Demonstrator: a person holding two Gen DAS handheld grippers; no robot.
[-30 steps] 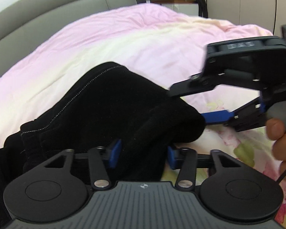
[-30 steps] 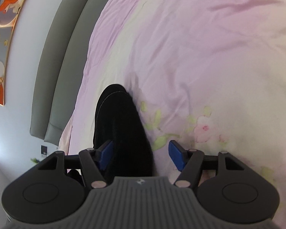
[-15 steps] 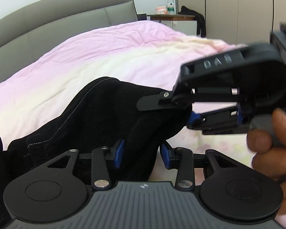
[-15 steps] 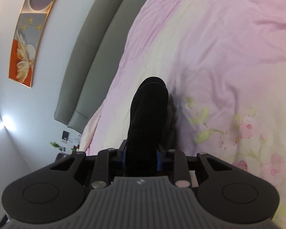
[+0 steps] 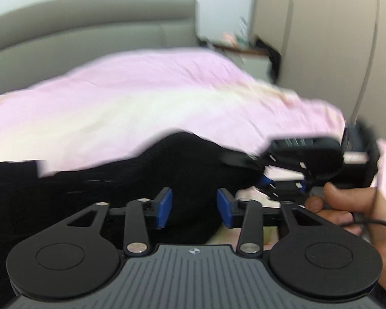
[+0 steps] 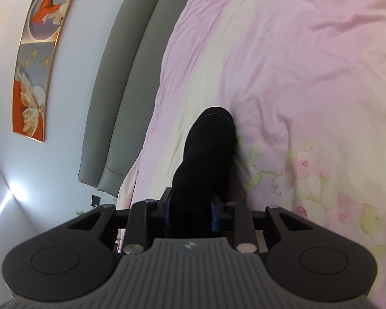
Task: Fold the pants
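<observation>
The right hand-held gripper (image 6: 190, 212) has clamped onto the black pants (image 6: 205, 159), which lie bunched on the near bed (image 6: 296, 77); the left hand-held gripper (image 5: 194, 207) has just been opening, fabric loose between its pads, so the right carries the fold

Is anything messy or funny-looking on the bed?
Only the black pants: they are bunched in a lump on the pink duvet, not flat. The right gripper pinches one bunch. The left gripper has just been opening, with cloth between its pads. Nothing looks torn or spilled.
</observation>
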